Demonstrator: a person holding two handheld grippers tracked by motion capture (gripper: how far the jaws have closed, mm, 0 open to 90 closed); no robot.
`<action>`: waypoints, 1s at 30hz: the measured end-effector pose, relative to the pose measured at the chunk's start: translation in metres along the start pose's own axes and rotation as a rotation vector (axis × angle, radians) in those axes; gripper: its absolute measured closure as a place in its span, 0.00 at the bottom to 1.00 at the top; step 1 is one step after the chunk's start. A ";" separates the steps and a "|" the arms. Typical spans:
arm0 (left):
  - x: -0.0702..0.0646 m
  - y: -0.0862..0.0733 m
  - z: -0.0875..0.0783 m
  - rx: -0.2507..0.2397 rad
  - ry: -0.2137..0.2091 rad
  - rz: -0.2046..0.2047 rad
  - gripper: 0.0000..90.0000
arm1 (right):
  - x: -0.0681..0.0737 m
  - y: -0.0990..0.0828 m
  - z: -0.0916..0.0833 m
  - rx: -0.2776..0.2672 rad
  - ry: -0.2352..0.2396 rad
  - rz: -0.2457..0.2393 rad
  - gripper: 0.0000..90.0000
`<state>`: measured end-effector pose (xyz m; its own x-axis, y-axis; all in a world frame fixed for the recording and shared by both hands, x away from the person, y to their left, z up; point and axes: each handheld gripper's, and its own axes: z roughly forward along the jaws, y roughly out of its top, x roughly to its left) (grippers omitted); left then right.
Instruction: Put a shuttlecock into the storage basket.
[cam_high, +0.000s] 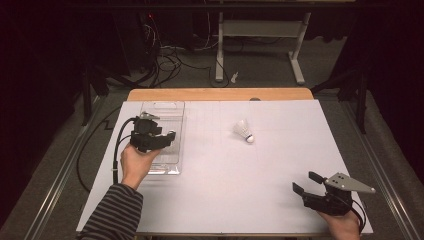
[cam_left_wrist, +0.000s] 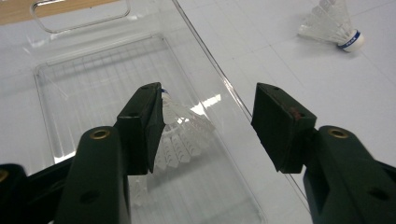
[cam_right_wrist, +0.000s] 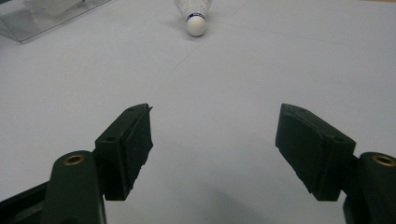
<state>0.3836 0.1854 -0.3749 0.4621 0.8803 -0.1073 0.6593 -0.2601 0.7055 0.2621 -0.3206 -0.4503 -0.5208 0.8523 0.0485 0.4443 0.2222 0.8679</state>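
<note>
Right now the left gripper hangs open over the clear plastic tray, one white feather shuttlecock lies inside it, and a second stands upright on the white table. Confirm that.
Not quite: the second shuttlecock lies on its side on the white table, as the high view shows. The left gripper is open over the clear plastic tray, with one shuttlecock inside.

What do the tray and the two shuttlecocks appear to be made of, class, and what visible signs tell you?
Tray: clear glossy plastic, apparently; the table shows through it. Shuttlecock in the tray and shuttlecock on the table: translucent white skirts, probably plastic; the latter has a smooth white cap, material uncertain.
</note>
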 end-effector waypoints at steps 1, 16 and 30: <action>-0.001 0.000 0.000 -0.002 -0.001 0.005 0.50 | 0.000 0.000 0.000 0.000 0.000 0.000 0.31; -0.005 -0.006 -0.007 -0.027 -0.004 0.024 0.49 | 0.000 0.000 0.000 -0.002 0.000 0.003 0.31; -0.011 -0.013 -0.017 -0.052 -0.009 0.047 0.49 | 0.000 0.000 0.000 -0.001 -0.001 0.003 0.31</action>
<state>0.3603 0.1861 -0.3709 0.4970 0.8642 -0.0791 0.6050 -0.2797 0.7455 0.2622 -0.3209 -0.4503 -0.5192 0.8532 0.0503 0.4447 0.2194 0.8684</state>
